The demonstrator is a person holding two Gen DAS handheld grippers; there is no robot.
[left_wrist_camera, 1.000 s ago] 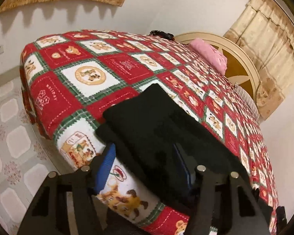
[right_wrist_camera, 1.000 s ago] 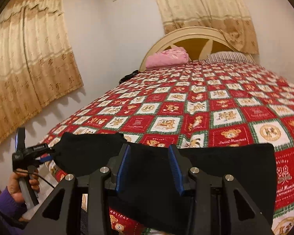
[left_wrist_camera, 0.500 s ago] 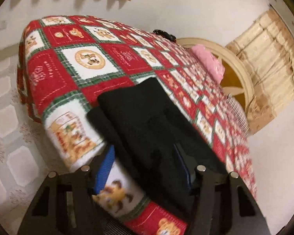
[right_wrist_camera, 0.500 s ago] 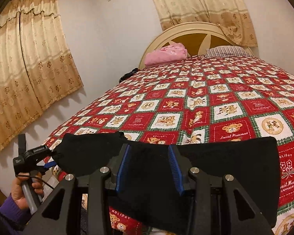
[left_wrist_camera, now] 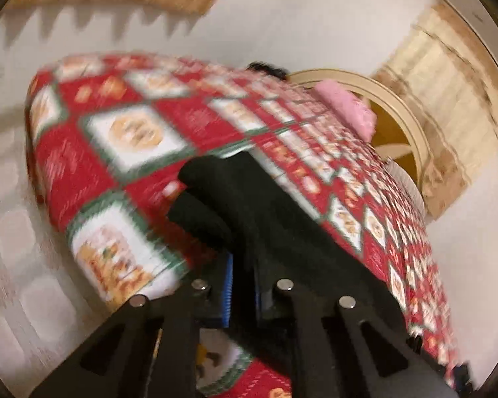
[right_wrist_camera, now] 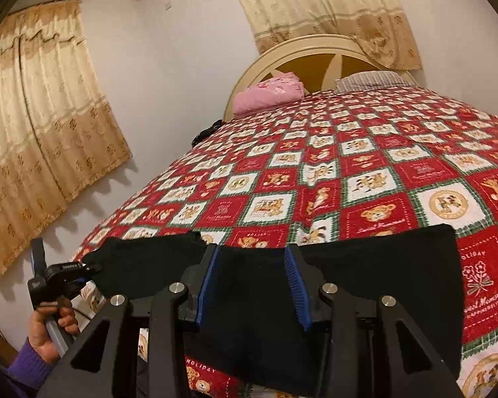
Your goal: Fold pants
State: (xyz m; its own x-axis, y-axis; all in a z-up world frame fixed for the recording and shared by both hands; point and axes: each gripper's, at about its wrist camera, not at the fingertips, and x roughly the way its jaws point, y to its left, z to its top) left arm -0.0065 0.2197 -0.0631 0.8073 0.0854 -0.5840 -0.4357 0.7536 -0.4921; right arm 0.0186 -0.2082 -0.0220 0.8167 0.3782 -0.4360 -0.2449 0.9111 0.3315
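Black pants (right_wrist_camera: 381,265) lie folded across the near edge of a red, white and green teddy-bear bedspread (right_wrist_camera: 348,152). My right gripper (right_wrist_camera: 253,265) hovers over their middle, its blue pads apart and the cloth lying flat below and between them. In the blurred left wrist view the pants (left_wrist_camera: 282,225) run away from the camera, and my left gripper (left_wrist_camera: 242,268) has its blue pads nearly together, pinching the near end of the cloth. The right wrist view shows that left gripper (right_wrist_camera: 79,270) at the pants' left end, held by a hand (right_wrist_camera: 46,328) in a purple sleeve.
A pink pillow (right_wrist_camera: 269,93) and a striped pillow (right_wrist_camera: 368,79) rest against the cream headboard (right_wrist_camera: 315,49). A small dark object (right_wrist_camera: 209,131) sits on the bed's left edge. Beige curtains (right_wrist_camera: 40,132) cover the walls. Patterned floor tiles (left_wrist_camera: 13,248) lie beside the bed.
My left gripper's jaws have gone from wide apart to pinched on the pants' end, and its view has shifted and blurred. The right gripper has stayed over the pants' middle.
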